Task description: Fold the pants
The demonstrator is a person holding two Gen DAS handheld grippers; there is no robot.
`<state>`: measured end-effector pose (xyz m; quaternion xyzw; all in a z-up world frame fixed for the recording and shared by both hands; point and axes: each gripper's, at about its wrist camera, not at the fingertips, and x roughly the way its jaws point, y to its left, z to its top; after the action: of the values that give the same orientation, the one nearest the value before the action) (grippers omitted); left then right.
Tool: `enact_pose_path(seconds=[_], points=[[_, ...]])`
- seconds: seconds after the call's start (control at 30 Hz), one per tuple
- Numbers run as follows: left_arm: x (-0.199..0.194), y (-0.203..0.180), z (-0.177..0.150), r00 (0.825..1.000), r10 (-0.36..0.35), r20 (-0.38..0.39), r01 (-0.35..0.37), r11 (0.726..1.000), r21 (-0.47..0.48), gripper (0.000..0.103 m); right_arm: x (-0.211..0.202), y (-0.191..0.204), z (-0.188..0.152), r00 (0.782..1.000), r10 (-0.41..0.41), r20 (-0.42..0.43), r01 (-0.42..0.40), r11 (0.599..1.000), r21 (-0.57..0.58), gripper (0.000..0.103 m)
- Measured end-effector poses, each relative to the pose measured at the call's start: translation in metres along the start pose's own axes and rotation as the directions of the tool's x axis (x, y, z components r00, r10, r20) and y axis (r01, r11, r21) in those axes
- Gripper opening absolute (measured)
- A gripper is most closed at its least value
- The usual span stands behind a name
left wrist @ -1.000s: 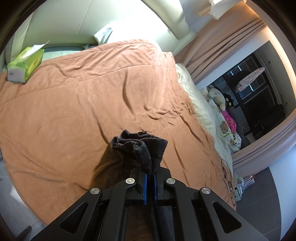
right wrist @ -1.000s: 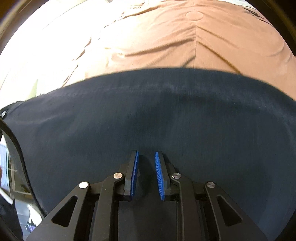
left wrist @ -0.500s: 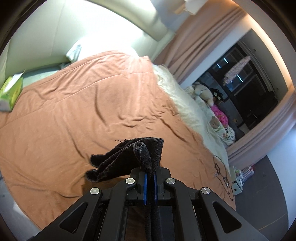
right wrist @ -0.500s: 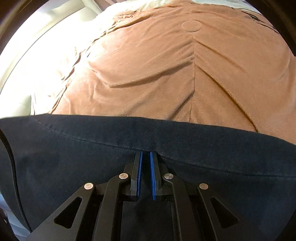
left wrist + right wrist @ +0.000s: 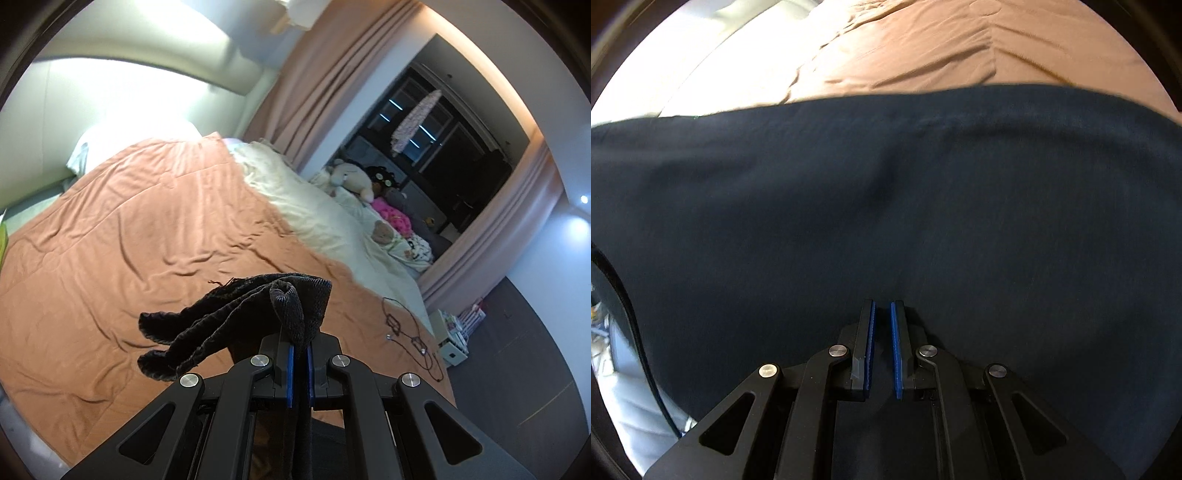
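Since we're folding with both grippers, let's go camera by camera.

Left wrist: the left gripper is clamped tight on a bunched end of the dark pants. The cloth flops over just past the jaw tips and off to their left, hanging clear above the orange blanket.

Right wrist: the right gripper has its jaws pulled nearly together, just a thin slit. The pants spread flat ahead of the jaws and to both sides, with more blanket far beyond. We can't tell if a layer is actually pinched in there.

Our tip: pin that flat part down, carry the lifted end over in one smooth arc, keep it taut, and line up the edges before releasing.
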<state>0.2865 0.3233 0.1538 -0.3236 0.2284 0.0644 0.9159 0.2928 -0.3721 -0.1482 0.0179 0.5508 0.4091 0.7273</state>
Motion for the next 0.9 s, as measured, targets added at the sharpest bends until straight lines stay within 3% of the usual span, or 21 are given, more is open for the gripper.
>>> enact_pose_path(seconds=[0.17,0.37,0.43,0.5,0.6,0.8,0.9], points=[[-0.003,-0.052,-0.001,0.999,-0.04,0.001,0.04,0.997,0.066,0.005,-0.029,-0.006,-0.028,0.998,0.069,-0.001,-0.069,0.998,0.013,0.004],[-0.004,-0.105,-0.009,0.997,-0.081,-0.014,0.082,0.989,0.125,0.005,-0.087,-0.023,-0.045,0.99,0.09,0.112,-0.091,0.996,0.006,0.01],[0.0,-0.125,-0.012,0.996,-0.09,-0.028,0.093,0.985,0.146,0.005,-0.115,-0.034,-0.056,0.983,0.099,0.155,-0.102,0.995,0.013,0.025],[0.003,-0.141,-0.014,0.995,-0.094,-0.036,0.098,0.983,0.158,0.005,-0.142,-0.042,-0.07,0.975,0.089,0.205,-0.091,0.996,0.003,0.047],[0.008,-0.167,-0.021,0.993,-0.108,-0.047,0.115,0.976,0.183,0.005,-0.173,-0.053,-0.089,0.961,0.069,0.269,-0.072,0.997,0.0,0.06],[0.023,-0.212,-0.043,0.987,-0.136,-0.087,0.152,0.965,0.216,0.005,-0.224,-0.086,-0.121,0.931,0.022,0.365,-0.033,0.999,0.024,0.074],[0.028,-0.234,-0.055,0.982,-0.155,-0.107,0.177,0.956,0.235,0.005,-0.246,-0.107,-0.136,0.918,-0.005,0.396,-0.016,0.999,0.049,0.075]])
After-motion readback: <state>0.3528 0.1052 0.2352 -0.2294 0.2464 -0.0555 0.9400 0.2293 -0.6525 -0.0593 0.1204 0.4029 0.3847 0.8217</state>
